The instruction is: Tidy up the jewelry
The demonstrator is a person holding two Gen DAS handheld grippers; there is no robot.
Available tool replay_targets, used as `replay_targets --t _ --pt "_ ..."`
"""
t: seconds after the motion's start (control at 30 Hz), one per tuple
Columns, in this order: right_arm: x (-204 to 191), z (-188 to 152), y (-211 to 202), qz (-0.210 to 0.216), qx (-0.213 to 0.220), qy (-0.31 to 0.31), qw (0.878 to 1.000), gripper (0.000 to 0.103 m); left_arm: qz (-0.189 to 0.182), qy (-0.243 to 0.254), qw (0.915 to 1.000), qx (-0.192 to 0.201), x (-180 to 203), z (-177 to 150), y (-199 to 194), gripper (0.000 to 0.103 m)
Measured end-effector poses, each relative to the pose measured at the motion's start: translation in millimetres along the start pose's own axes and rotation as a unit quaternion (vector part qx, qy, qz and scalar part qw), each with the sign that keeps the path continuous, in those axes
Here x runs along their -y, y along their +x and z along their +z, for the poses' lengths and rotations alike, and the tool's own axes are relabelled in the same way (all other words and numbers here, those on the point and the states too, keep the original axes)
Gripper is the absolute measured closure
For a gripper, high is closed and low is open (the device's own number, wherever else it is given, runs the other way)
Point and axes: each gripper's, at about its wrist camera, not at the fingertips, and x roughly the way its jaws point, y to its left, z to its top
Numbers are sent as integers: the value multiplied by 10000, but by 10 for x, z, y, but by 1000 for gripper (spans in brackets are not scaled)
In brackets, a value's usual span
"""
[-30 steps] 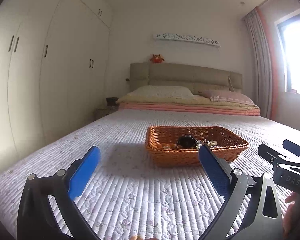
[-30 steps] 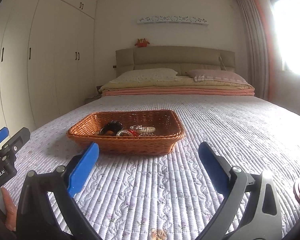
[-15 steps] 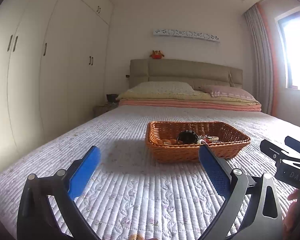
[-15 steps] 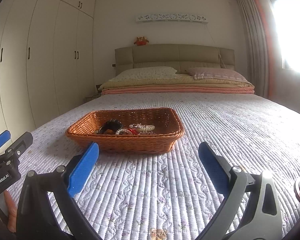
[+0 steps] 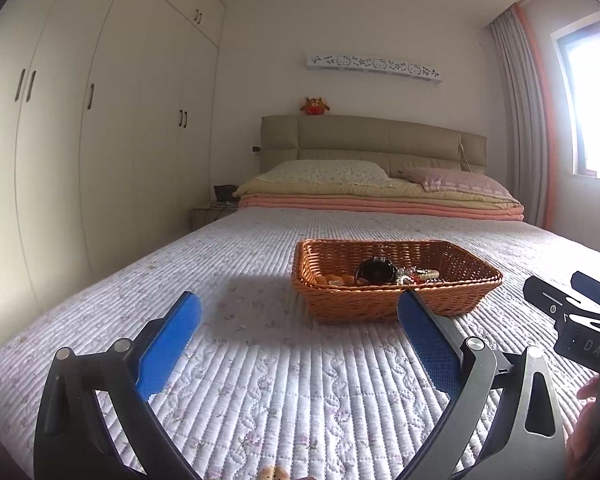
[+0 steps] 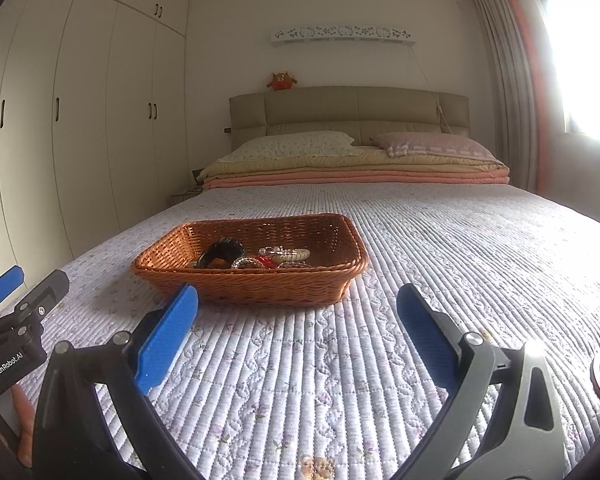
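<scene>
A: Fig., L view: left gripper (image 5: 299, 312) low over the quilted bed (image 5: 260, 380), blue pads (image 5: 168, 344) spread wide, nothing between them. Correct?

B: Yes. R view matches: right gripper (image 6: 297, 306) also spread wide, empty, hovering above the quilt. Each gripper shows at the edge of the other's view.

A: And the jewelry?

B: All in the wicker basket (image 5: 472, 300), which sits on the bed ahead of both grippers, apart from them. L view: basket front-right of centre; R view (image 6: 252, 290): front-left.

A: Contents?

B: A black watch (image 5: 375, 271) near the middle, amber-coloured beads (image 5: 332, 279) to its left, a pale beaded bracelet (image 6: 290, 255) and a tangle w/ a red piece (image 6: 265, 261) to its right. Exact pieces in the tangle: too small to tell, prob. bracelets.

A: Background?

B: Pillows (image 6: 300, 145) and folded blankets (image 6: 356, 172) at the headboard (image 6: 348, 110), plush toy (image 6: 283, 81) on top of it, white wardrobe (image 5: 100, 140) at left, curtained window (image 5: 592, 108) at right.
</scene>
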Motion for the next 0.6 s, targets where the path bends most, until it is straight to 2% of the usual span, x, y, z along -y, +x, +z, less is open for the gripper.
replay_targets --t 0.6 --pt "9 -13 36 43 -87 81 9999 8 34 -24 10000 -33 -19 0 19 8"
